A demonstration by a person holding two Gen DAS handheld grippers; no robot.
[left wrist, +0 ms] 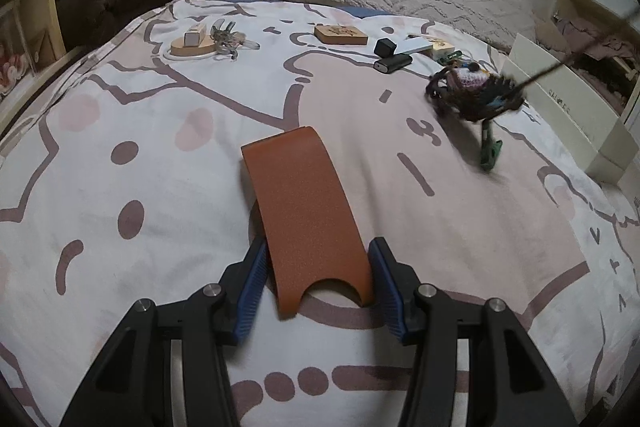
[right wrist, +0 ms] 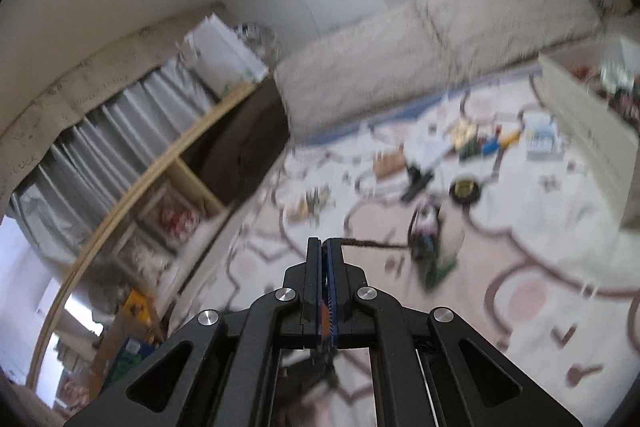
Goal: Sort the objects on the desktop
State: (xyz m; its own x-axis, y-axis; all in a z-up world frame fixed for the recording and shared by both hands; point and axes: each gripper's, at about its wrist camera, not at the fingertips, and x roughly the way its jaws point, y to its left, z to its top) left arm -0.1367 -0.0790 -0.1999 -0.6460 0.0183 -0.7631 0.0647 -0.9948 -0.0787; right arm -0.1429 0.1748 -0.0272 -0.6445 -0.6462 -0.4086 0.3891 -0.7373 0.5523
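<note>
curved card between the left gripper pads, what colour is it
Orange-brown curved card, plain with a fine grain; clearest in the left wrist view.

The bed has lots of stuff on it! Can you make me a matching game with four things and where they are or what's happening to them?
Things:
1. orange leather sleeve
2. bunch of keys
3. crochet keychain
4. white box

States:
A. dangling from a cord pinched in the right gripper
B. sitting at the right edge of the bed
C. between the pads of the left gripper
D. lying beside a round wooden stand

Pairs: 1-C, 2-D, 3-A, 4-B
</note>
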